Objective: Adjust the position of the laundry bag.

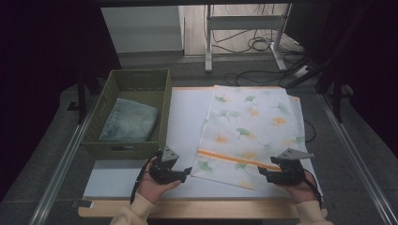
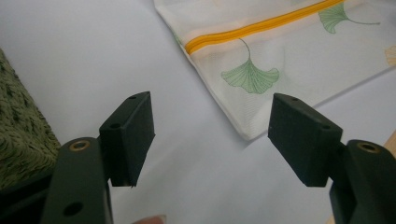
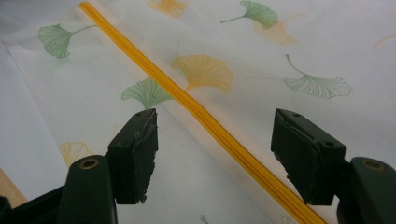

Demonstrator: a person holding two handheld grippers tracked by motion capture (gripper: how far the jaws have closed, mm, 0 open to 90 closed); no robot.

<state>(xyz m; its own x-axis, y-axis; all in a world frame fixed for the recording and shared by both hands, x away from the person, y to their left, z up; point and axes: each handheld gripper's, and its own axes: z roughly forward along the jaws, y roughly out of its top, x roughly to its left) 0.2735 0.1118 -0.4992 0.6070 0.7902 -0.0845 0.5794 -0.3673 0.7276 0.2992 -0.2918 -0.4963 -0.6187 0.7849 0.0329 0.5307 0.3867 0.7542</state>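
Leaf-print cloth (image 1: 248, 129) with an orange stripe (image 1: 237, 159) lies flat on the table (image 1: 187, 117), right of a green woven basket (image 1: 133, 84) that already holds folded denim (image 1: 129, 123). Judging by that, one piece is put away; this cloth is not yet gripped or folded.

Left tongs (image 2: 210, 135): jaws wide apart, empty, just off the cloth's near left corner. Right tongs (image 3: 215, 149): jaws wide apart, straddling the stripe above the near edge, pads gripping nothing.
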